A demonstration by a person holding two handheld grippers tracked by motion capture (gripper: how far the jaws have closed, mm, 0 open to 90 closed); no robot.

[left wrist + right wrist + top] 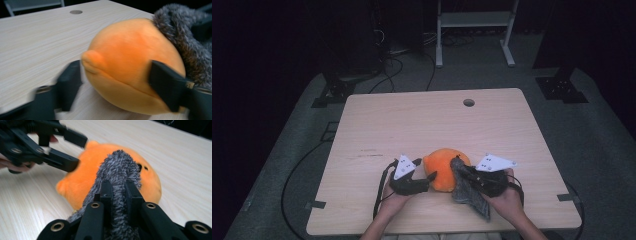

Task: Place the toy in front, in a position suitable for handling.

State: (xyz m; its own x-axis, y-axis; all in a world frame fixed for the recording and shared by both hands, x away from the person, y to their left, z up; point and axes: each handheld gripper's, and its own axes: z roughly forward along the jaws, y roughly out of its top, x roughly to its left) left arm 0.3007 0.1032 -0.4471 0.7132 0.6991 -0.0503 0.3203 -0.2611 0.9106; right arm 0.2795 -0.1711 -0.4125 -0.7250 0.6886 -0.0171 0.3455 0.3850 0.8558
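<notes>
We pinch a grey fuzzy cloth (117, 182) in our right gripper (119, 192); our left gripper (115, 75) straddles the unlabelled orange plush toy (130, 57), jaws apart.

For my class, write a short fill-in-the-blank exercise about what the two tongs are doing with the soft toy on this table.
1. The right tongs are shut on a fuzzy ____ cloth.
2. The round plush toy is coloured ____.
3. The left tongs stand ____ around the plush toy, one jaw on each side.
4. The plush toy rests on a wooden ____.

Missing words: grey; orange; open; table
</notes>
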